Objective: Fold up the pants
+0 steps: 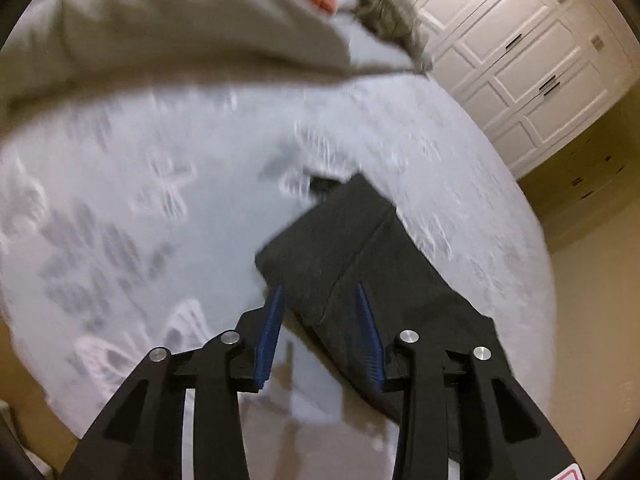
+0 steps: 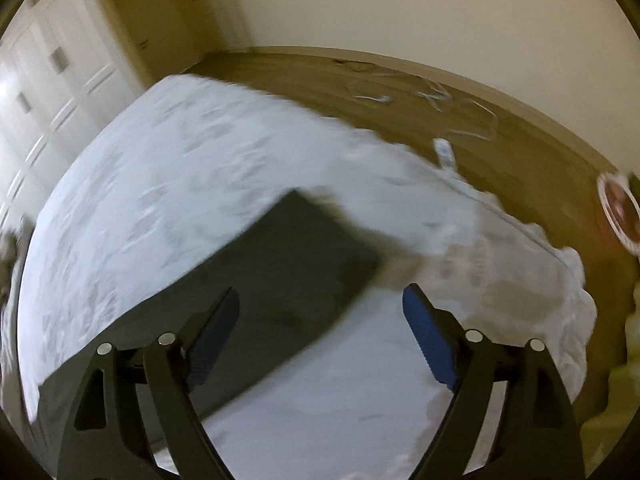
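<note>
i am working in a home bedroom: bed with pale patterned cover, grey blanket heaped on it, white panelled wardrobe doors, wooden floor.

My left gripper, fingers parted moderately; my right gripper, fingers spread wider, holding nothing.

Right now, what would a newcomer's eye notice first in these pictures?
The dark pants stand out first, lying flat on the pale patterned bedspread. Next come the two open grippers, left gripper and right gripper, both above the pants. White panelled doors stand behind the bed.
</note>
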The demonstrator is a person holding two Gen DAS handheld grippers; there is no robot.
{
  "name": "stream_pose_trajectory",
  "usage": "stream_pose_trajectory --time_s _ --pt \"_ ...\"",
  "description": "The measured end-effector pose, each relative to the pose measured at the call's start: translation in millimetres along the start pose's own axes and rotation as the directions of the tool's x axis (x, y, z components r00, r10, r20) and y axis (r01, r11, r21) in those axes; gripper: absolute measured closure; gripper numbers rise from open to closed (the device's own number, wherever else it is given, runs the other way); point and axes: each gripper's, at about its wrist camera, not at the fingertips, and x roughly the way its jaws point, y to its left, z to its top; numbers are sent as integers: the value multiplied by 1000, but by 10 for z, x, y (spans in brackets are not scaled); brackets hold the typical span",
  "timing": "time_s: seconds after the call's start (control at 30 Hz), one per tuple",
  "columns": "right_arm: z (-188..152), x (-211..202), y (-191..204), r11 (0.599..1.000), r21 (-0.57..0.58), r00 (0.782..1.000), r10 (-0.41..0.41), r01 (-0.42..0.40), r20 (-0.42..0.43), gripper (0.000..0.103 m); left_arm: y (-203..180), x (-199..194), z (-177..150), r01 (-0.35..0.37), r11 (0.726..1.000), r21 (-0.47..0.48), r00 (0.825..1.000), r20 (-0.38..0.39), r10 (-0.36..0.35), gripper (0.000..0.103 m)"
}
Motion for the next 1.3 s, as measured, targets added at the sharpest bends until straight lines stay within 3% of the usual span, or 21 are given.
stream_pose_trajectory --time_s 0.13,0.3,0.4,0.43,0.47,0.5,0.57,0.63,0.73,0.83,0.9,0.93,0.97,1.0,1.03,1.1,1.13,1.23,1.3 --pt "-19 209 -253 997 63 997 46 -42 -68 21 -273 -38 -82 10 999 45 1000 17 -11 54" --pt "23 318 -266 990 78 991 125 -120 -51 21 -715 176 -269 63 994 90 997 -51 -59 53" --pt "39 458 -236 988 85 990 131 -126 -56 25 -944 309 -414 78 989 127 993 -95 -66 53" --pt "52 473 -190 990 59 991 127 -124 -52 42 -1018 364 -466 78 987 143 992 -108 -63 53" --pt "79 498 -100 991 11 989 130 -130 -66 81 -1087 424 -513 78 984 158 991 -119 -59 53" --pt "107 471 -26 991 -13 989 133 -134 -62 98 -1132 444 -555 76 982 171 990 -127 -54 53" --pt "193 236 109 985 -83 987 154 -150 38 98 -1254 516 -659 64 974 218 990 -139 -34 53" --pt "233 187 173 985 -146 991 109 -96 83 97 -1365 628 -748 20 956 293 989 -144 23 53" --pt "100 623 98 987 -157 997 34 -44 -65 95 -1456 775 -878 -50 909 414 979 -160 127 53" --pt "177 463 110 986 -154 997 56 -63 -44 85 -1419 847 -916 -51 904 423 972 -187 142 53" --pt "176 402 51 987 -113 993 112 -114 -30 47 -1368 856 -884 -24 918 395 969 -216 119 52" --pt "156 413 52 987 -119 994 104 -106 -26 22 -1343 862 -868 -16 924 382 968 -224 109 50" --pt "125 459 80 985 -148 996 81 -86 -35 22 -1320 863 -854 -8 930 367 968 -230 99 49" --pt "98 536 114 981 -173 995 82 -92 -64 26 -1304 868 -847 -4 935 354 968 -235 93 49" --pt "53 597 151 977 -195 995 65 -79 -80 49 -1306 855 -850 -1 936 352 967 -239 91 49" --pt "67 557 264 970 -231 997 59 -70 -57 65 -1335 863 -879 8 931 365 964 -249 90 46" --pt "85 523 298 973 -213 996 74 -84 -56 93 -1355 860 -898 10 928 374 964 -250 90 46" --pt "167 270 425 971 -165 984 178 -176 -2 97 -1413 847 -947 35 912 410 961 -263 81 45" --pt "159 31 601 952 -178 965 258 -247 42 97 -1423 816 -967 41 906 422 962 -261 79 43"
